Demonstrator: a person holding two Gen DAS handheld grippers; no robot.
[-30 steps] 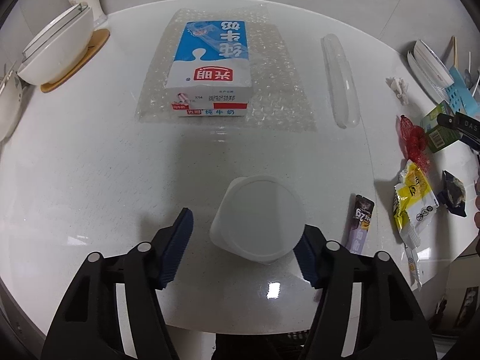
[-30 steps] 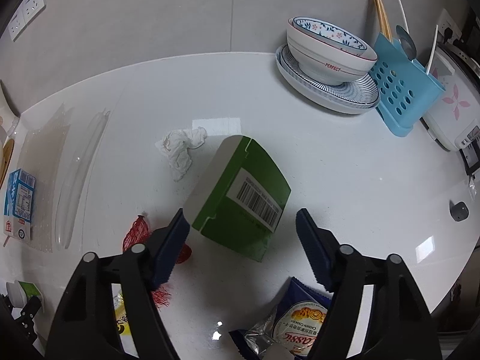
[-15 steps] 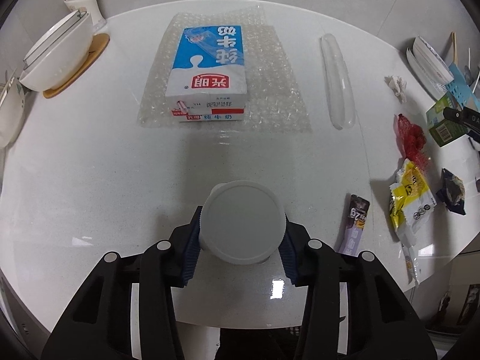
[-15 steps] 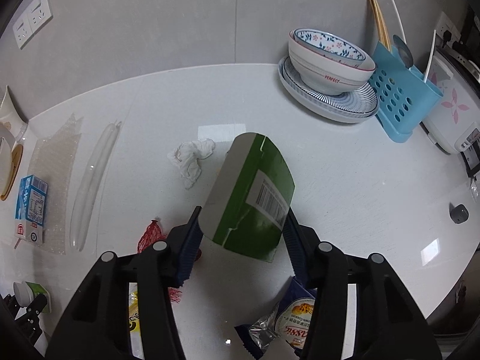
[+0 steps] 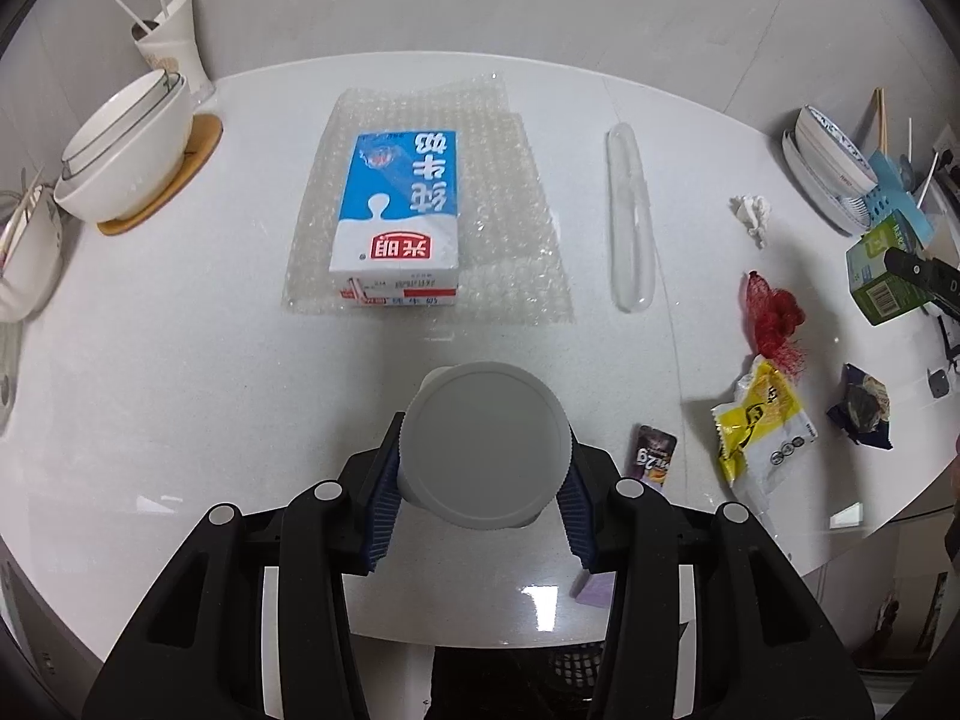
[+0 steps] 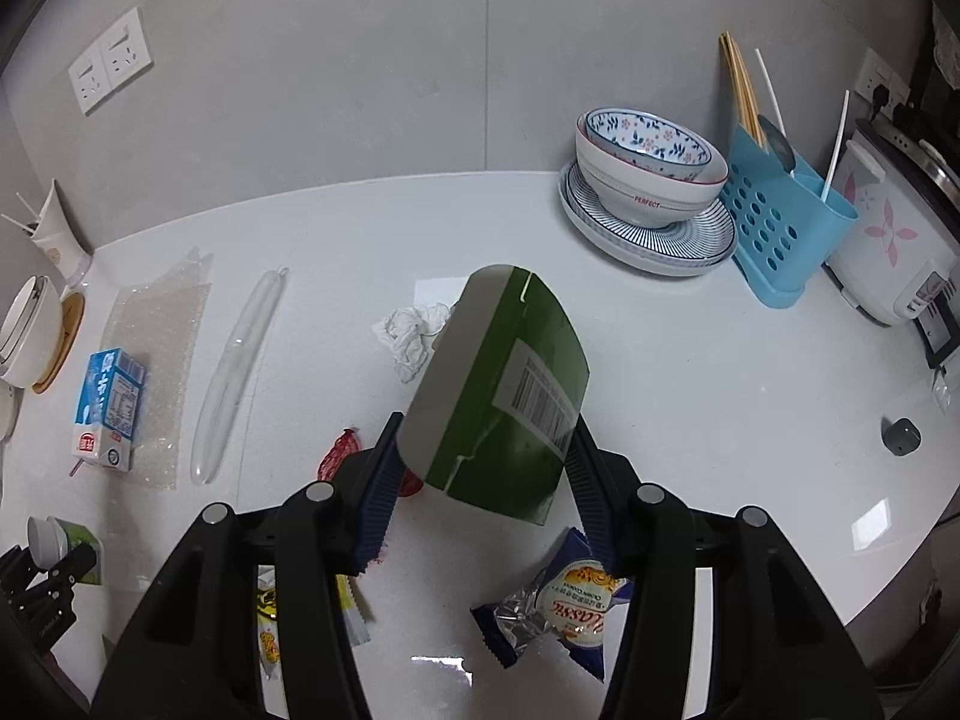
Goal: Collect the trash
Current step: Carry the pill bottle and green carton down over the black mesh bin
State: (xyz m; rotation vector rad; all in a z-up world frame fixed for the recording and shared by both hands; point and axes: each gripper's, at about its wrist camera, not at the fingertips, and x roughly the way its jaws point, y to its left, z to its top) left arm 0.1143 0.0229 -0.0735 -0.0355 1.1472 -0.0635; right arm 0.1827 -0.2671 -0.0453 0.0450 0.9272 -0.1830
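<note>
My left gripper (image 5: 480, 501) is shut on a white plastic cup (image 5: 485, 444), held bottom-up above the white table (image 5: 180, 360). My right gripper (image 6: 480, 480) is shut on a green carton (image 6: 498, 384) with a barcode label, lifted off the table and tilted. Loose trash lies around: a blue-and-white milk carton (image 5: 399, 210) on bubble wrap (image 5: 510, 228), a clear plastic sleeve (image 5: 627, 216), crumpled tissue (image 6: 411, 330), red mesh netting (image 5: 771, 312), a yellow wrapper (image 5: 759, 432), a small dark sachet (image 5: 654, 456) and a blue snack packet (image 6: 558, 606).
White bowls (image 5: 120, 150) on a wooden coaster and a cup with straws (image 5: 171, 48) stand at the back left. A patterned bowl on plates (image 6: 648, 180), a blue utensil holder (image 6: 780, 228) and a rice cooker (image 6: 894, 240) line the back right. The table edge runs near me.
Both grippers closed on their objects, the left on the white cup and the right on the green carton, and then lifted them up off the table.
</note>
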